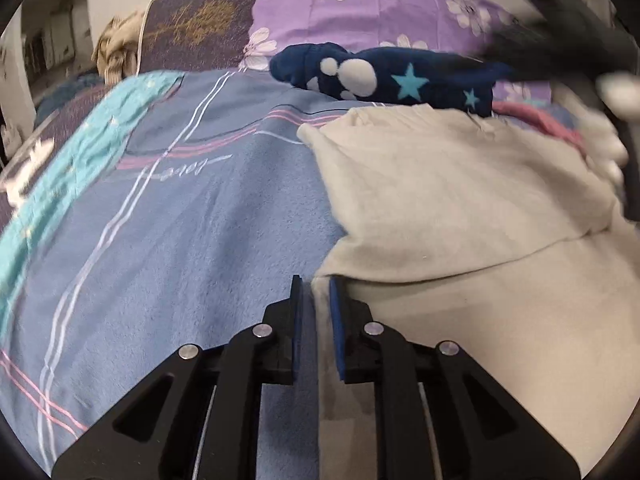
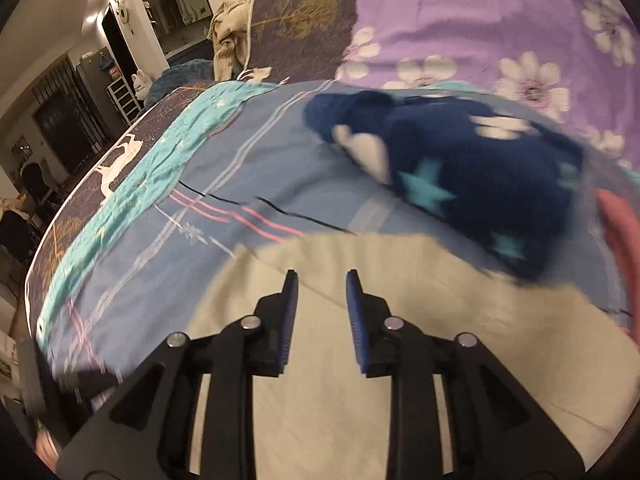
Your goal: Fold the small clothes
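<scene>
The left claw, nearly closed, pinches the cream garment's edge; the garment spreads rightward from it. The right claw hovers above, part-open, empty.

A: The cream garment is seen as soft, matt cloth, slightly fuzzy.

B: Same for the blue bedsheet, a brushed nap. Matt black plastic and shiny metal rivets are noted on the left gripper.
</scene>
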Available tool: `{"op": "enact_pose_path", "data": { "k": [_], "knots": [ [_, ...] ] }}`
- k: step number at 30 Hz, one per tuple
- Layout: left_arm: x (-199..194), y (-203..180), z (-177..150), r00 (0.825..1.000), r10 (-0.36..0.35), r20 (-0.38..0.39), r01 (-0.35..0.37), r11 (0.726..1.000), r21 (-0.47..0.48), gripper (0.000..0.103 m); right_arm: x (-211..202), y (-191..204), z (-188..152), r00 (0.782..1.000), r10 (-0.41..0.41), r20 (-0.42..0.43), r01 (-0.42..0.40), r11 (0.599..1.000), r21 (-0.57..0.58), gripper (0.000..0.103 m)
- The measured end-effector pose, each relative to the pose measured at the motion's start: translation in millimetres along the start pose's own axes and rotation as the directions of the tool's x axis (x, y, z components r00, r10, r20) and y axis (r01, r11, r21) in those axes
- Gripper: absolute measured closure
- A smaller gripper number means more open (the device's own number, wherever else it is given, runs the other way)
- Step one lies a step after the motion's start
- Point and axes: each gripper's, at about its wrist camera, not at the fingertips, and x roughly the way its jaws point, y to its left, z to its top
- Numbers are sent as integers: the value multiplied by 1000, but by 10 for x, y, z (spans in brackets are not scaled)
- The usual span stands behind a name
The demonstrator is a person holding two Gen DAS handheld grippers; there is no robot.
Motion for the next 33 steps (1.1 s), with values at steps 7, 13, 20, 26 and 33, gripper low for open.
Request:
{"op": "enact_pose_path", "data": {
  "k": [7,13,20,26,33],
  "knots": [
    [-462,469,-56,994,99,46,-90,981,-171,92,-1292,-1264,-1168,995,-95,-12,95,975,201,68],
    [-384,-243,393,992,-97,80,102,993,-60,92,-1558,-1679,-1789,999,-49,-2,46,924,380,65],
    [556,-716,404,994,-60,-88,56,997,-48,84,-1547,-1750,-1912,999,-32,23,21,922,387,55],
    [525,-795,373,998,-32,-58,29,999,-38,83,-1260,-1690,-1711,998,-65,17,58,965,258,43],
    [550,-770,414,998,6,-55,-6,1000,1,84,-1745,-1797,-1660,996,42,73,-72,881,467,102]
  ]
}}
